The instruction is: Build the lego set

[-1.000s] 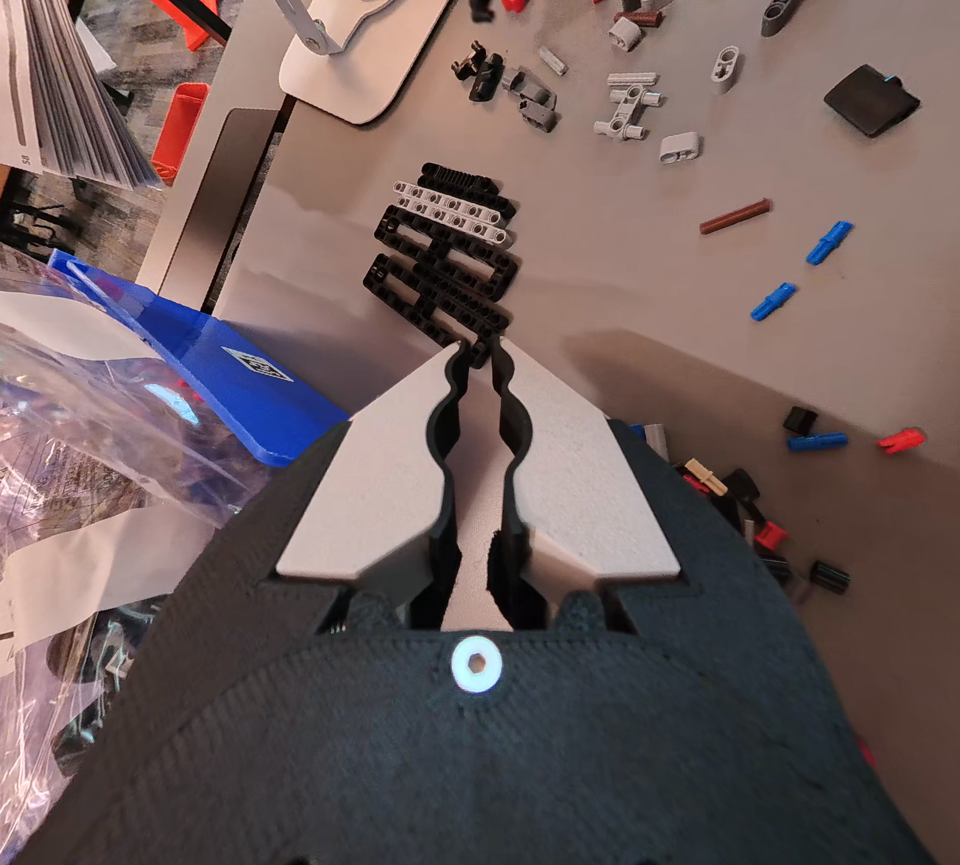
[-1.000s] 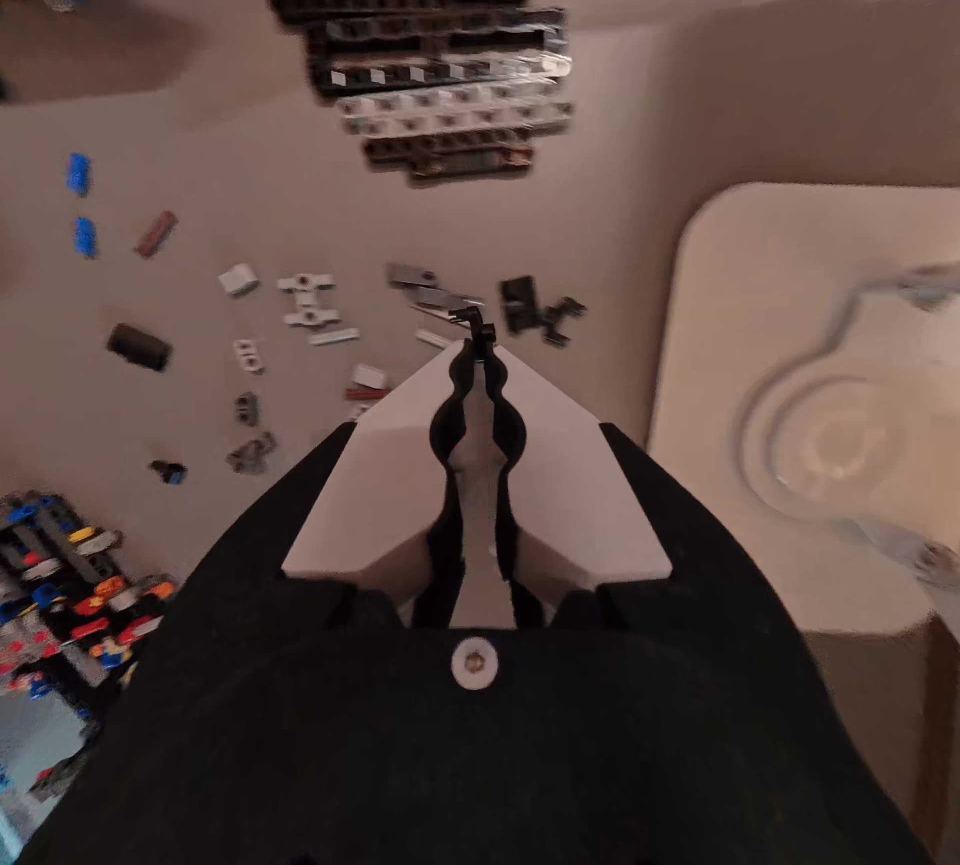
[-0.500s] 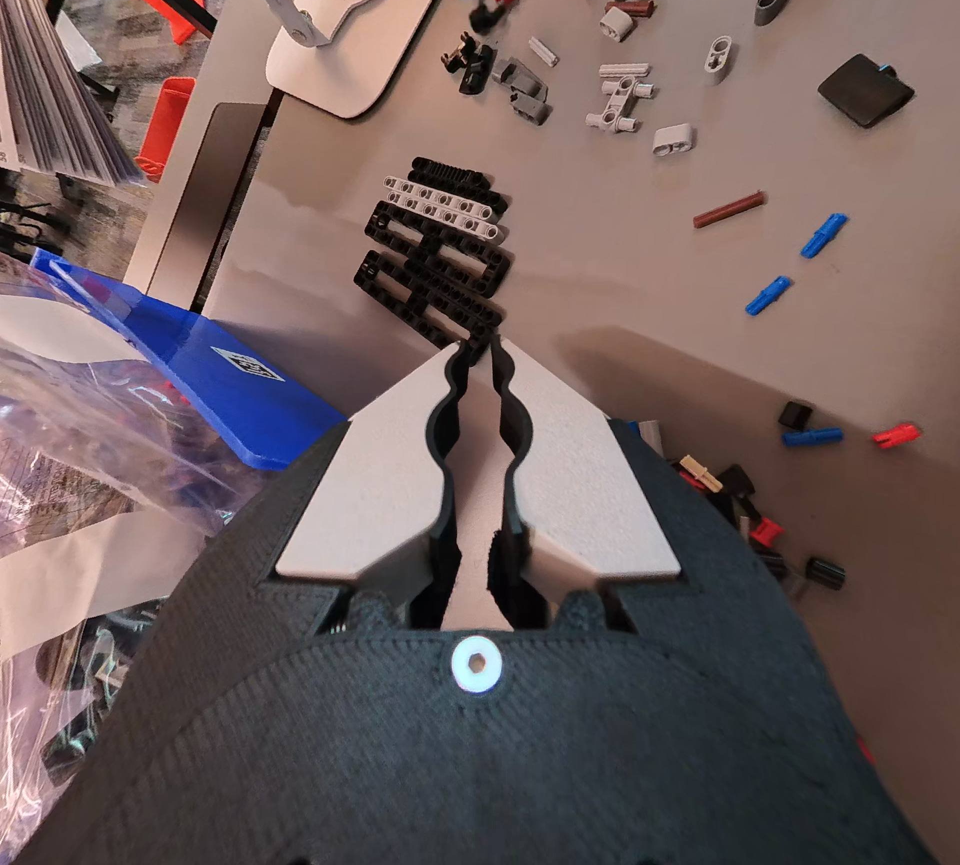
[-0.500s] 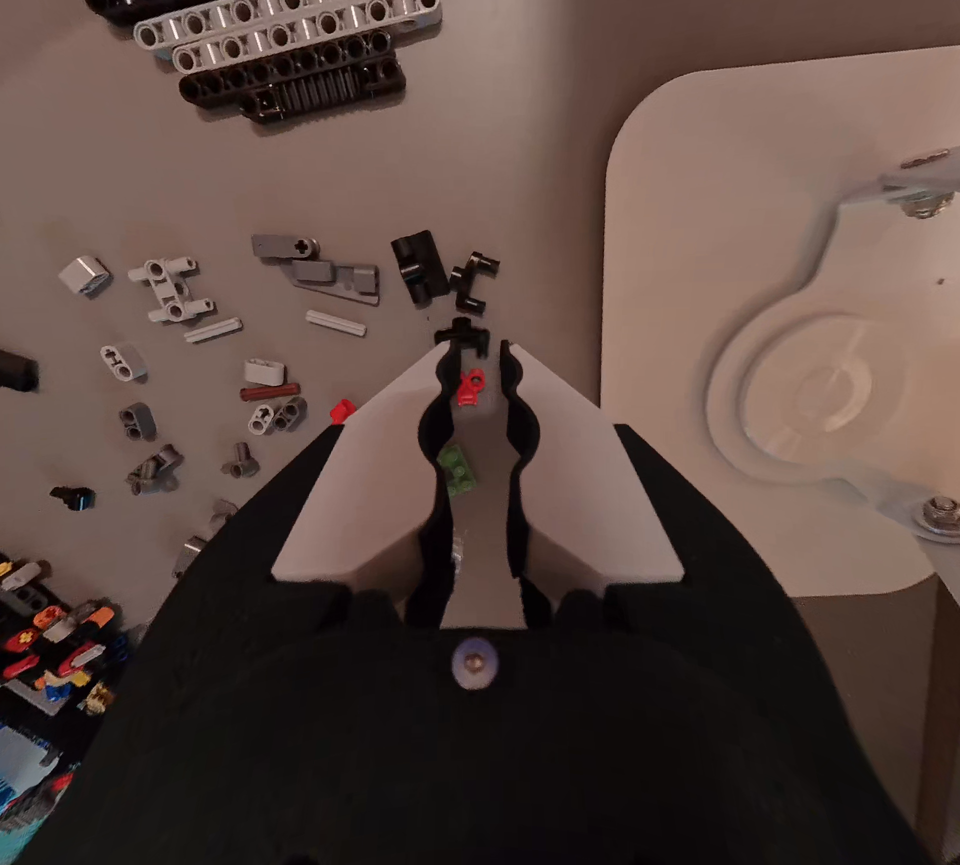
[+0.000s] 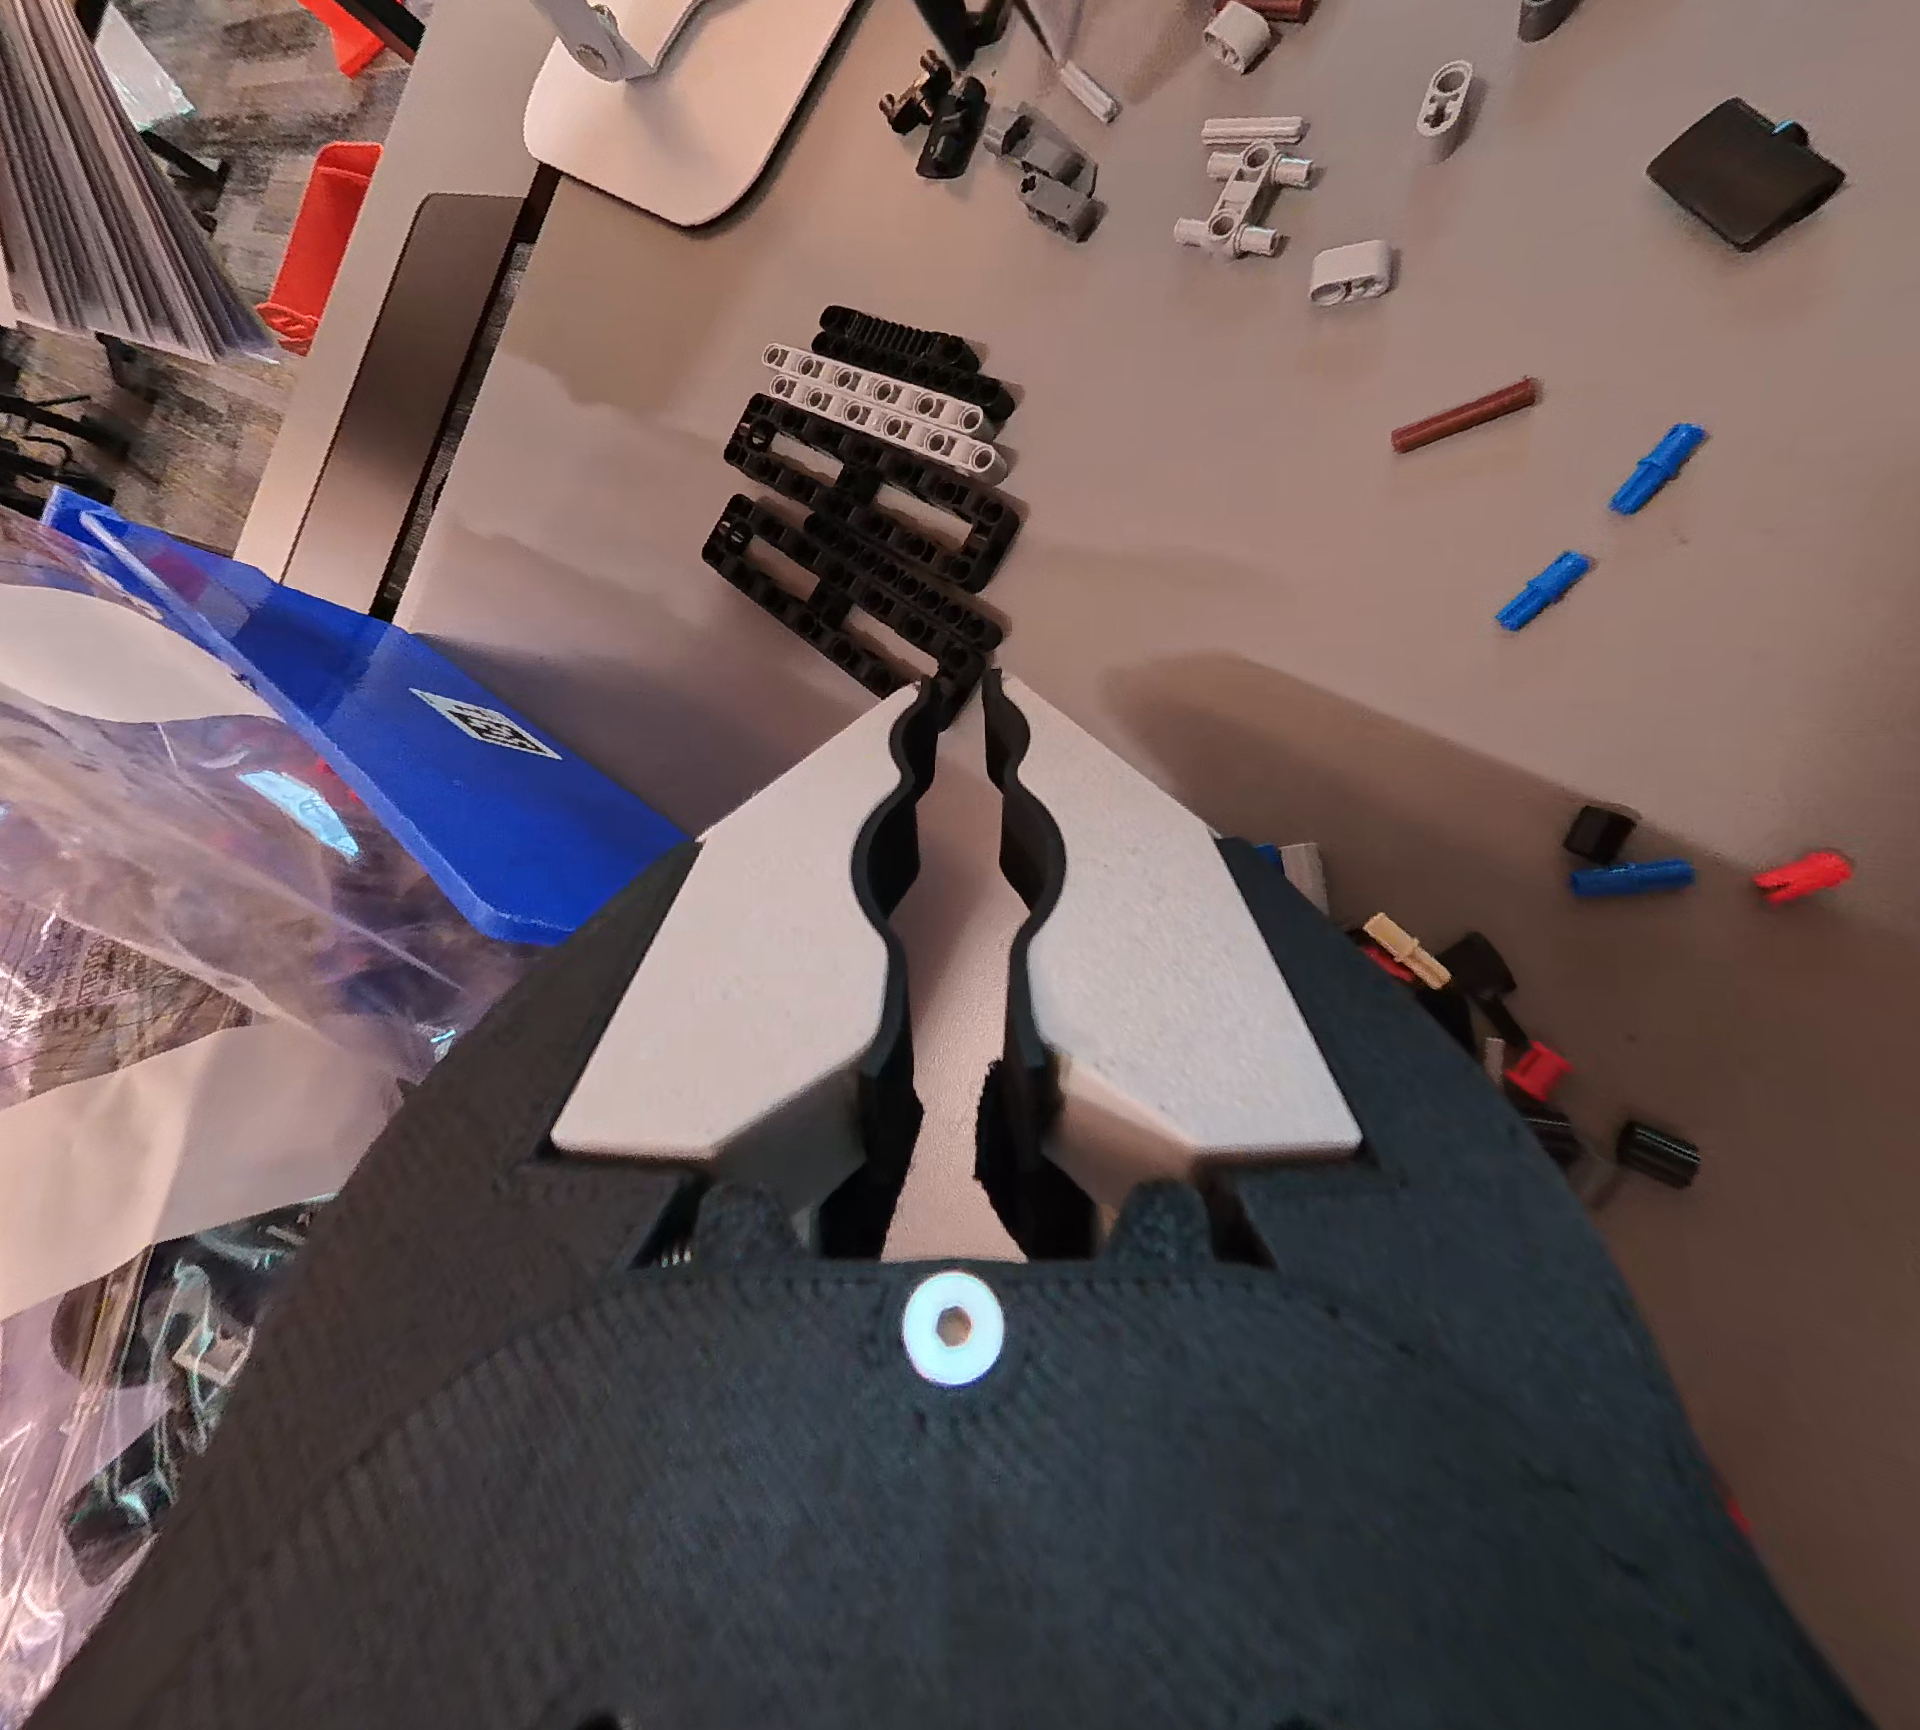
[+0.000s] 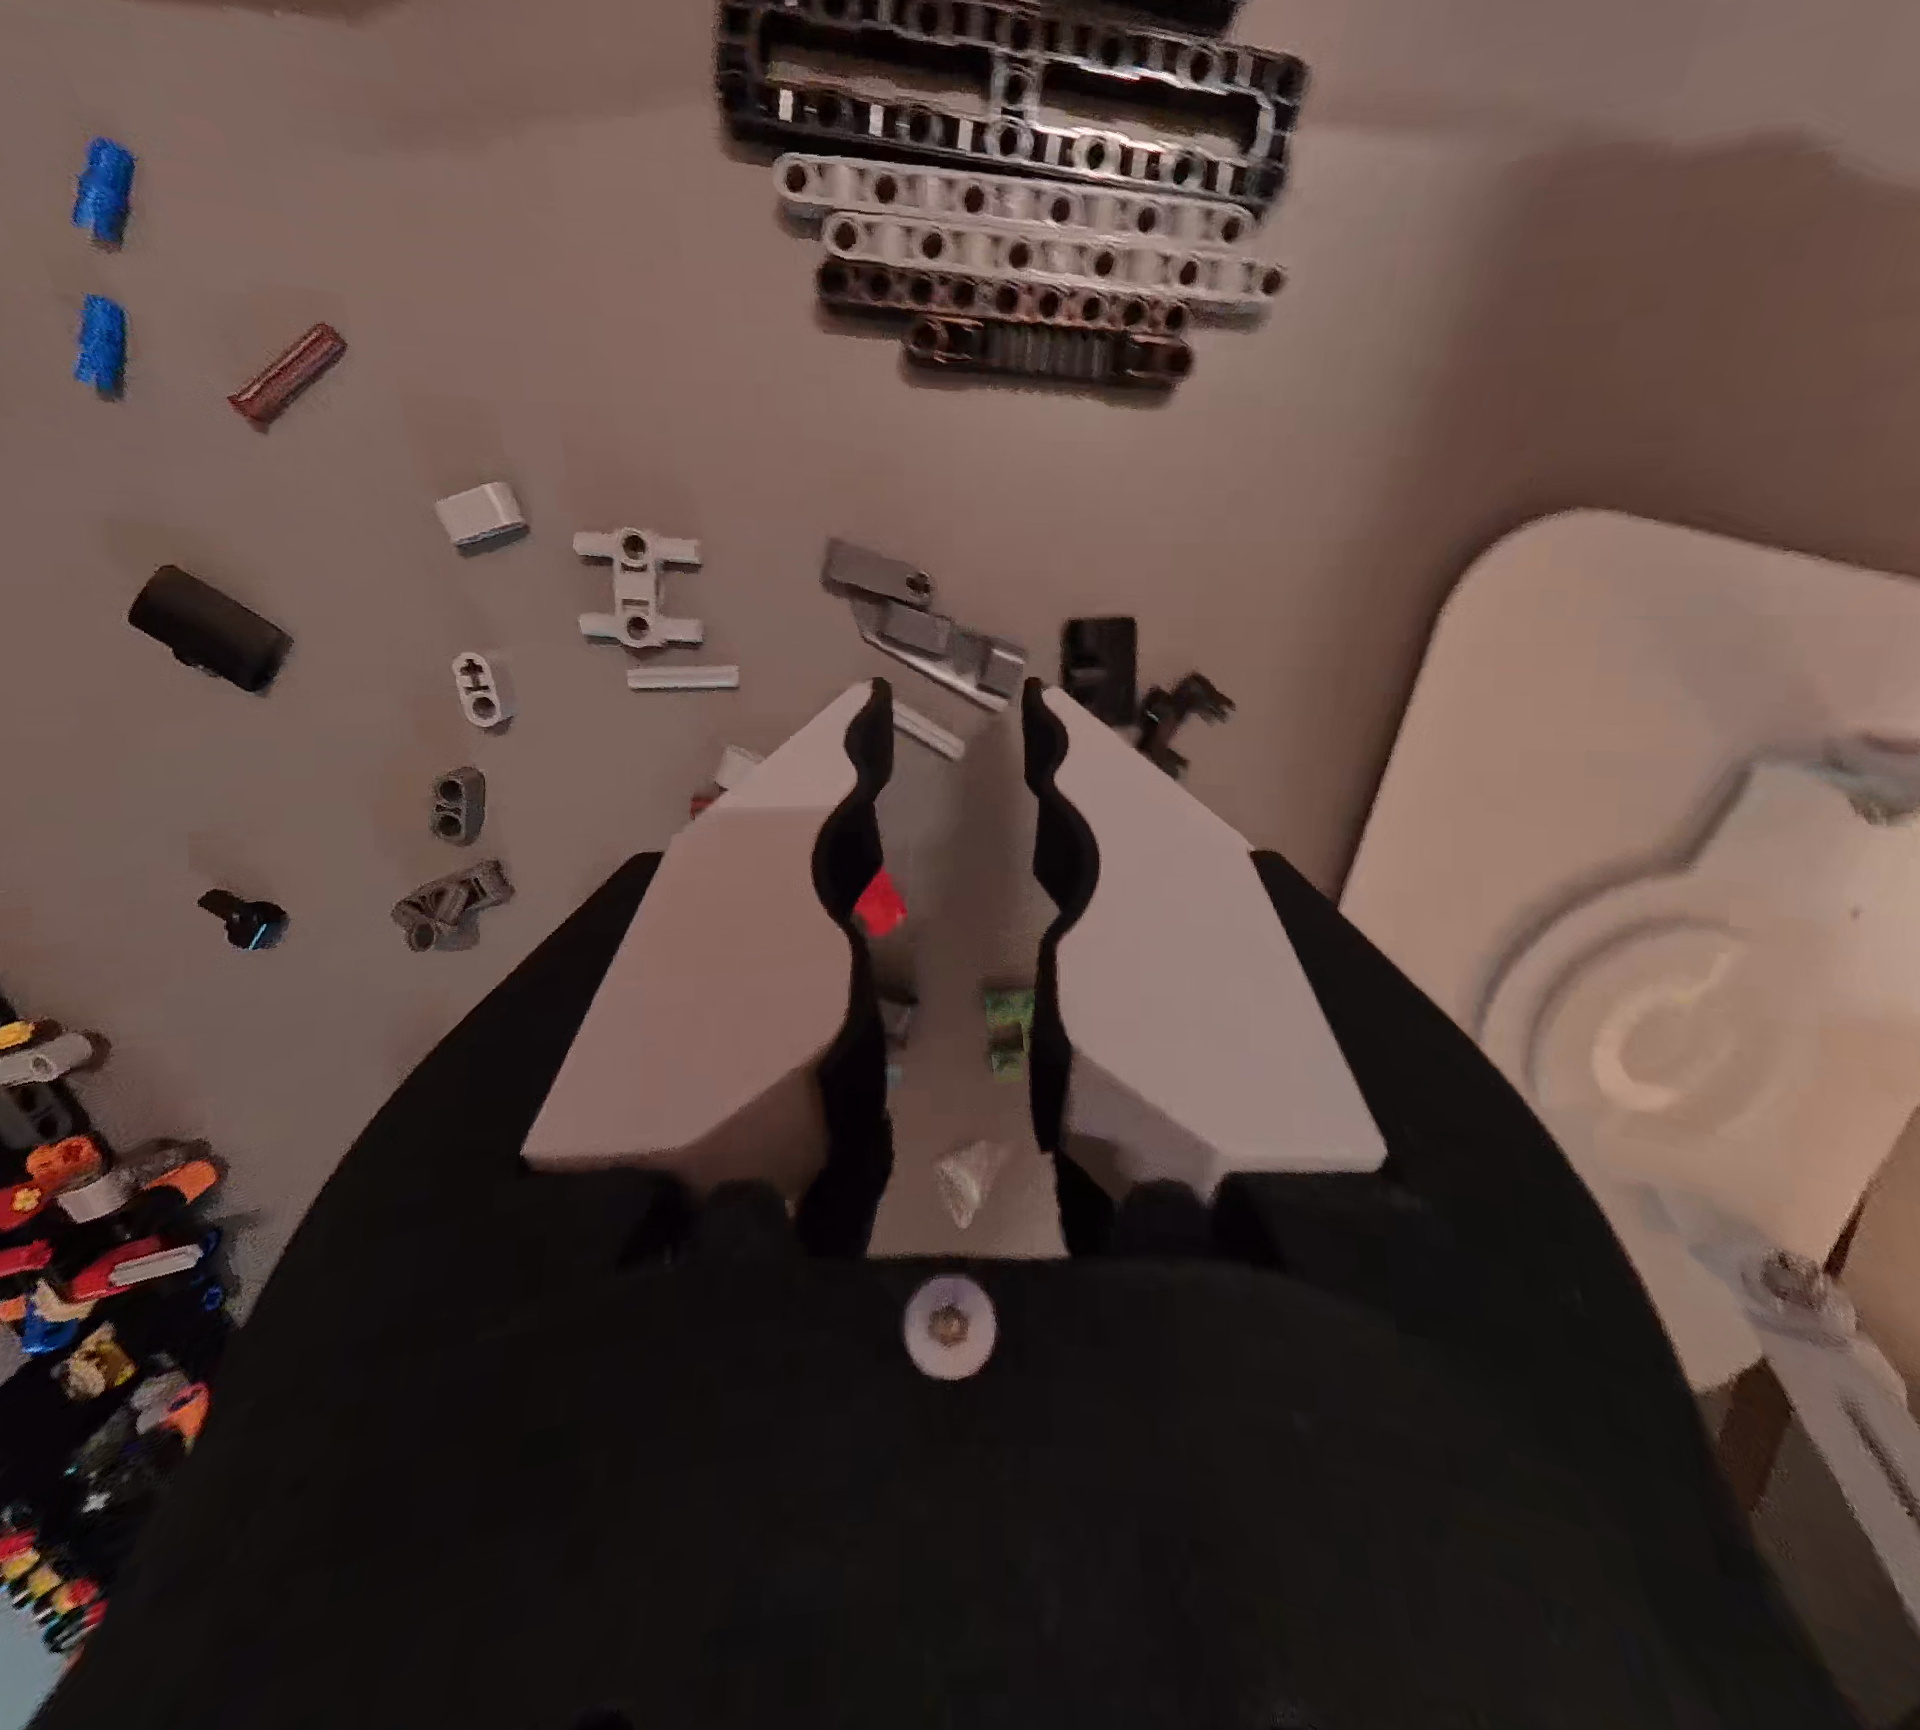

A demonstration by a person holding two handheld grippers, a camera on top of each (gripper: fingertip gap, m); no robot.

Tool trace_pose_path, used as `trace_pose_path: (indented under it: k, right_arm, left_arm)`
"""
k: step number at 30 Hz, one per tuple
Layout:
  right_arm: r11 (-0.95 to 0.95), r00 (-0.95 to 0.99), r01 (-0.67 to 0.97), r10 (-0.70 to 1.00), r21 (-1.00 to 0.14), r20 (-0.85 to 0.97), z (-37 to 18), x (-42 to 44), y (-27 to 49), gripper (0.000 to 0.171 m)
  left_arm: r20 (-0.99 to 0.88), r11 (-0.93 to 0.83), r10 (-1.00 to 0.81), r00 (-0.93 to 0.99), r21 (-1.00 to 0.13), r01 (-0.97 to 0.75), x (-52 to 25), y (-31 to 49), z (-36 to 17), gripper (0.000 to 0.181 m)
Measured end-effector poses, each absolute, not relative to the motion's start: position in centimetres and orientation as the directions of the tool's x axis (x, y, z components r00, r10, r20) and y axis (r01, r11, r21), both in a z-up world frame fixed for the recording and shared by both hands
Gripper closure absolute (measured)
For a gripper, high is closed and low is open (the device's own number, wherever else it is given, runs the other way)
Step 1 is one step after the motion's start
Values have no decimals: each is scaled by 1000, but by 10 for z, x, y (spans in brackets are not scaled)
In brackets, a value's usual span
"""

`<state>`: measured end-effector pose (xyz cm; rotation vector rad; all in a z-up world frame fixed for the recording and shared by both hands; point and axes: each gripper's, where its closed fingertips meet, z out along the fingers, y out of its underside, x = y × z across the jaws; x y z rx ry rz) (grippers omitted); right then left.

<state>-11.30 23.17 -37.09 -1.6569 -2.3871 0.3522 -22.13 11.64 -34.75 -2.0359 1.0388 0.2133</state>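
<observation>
The lego frame (image 5: pixel 868 527) lies flat on the grey bench (image 5: pixel 1247 641): black holed beams joined into open rectangles, two pale grey beams (image 5: pixel 883 413) alongside them and a short black ribbed piece at the far end. It sits just ahead of the left tool (image 5: pixel 958 693), whose tips stand slightly apart with nothing between them. In the right wrist view the same frame (image 6: pixel 997 49) lies well ahead of the right tool (image 6: pixel 954 701), past a scatter of small grey and black parts (image 6: pixel 925 631). Loose blue pins (image 5: pixel 1652 469), a brown axle (image 5: pixel 1463 415) and a black panel (image 5: pixel 1743 172) lie farther out, and a white lamp base (image 5: pixel 717 7) stands at the bench edge.

Half a second ago the right tool was nearly closed, with a small black connector at its tips; now its fingers are spread wide and empty. The view has pulled back and blurred, and a red piece (image 6: pixel 881 903) and a green piece (image 6: pixel 1006 1028) show on the bench between the fingers. The left tool and the frame before it have barely changed.
</observation>
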Motion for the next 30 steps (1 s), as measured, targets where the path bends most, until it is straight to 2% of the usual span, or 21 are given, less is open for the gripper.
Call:
trace_pose_path:
  k: [6,14,17,24,30]
  right_arm:
    - [400,-417,853,909,-336,23,-380,-129,220,145]
    - [451,-480,842,877,-295,-32,-393,-127,207,167]
    - [459,-486,842,873,-283,-31,-393,-124,205,167]
    - [445,-484,830,874,-336,-40,-376,-128,194,167]
    - [482,-551,783,831,-394,-78,-355,-134,142,168]
  left_arm:
    - [-480,-318,-599,642,-593,-740,-221,116,-347,175]
    - [-483,-314,-598,640,-593,-742,-221,115,-345,175]
    - [-483,-314,-595,642,-596,-739,-222,115,-344,175]
    - [-480,-319,-589,650,-601,-733,-225,116,-344,175]
    - [-483,-320,-556,676,-627,-711,-232,118,-336,179]
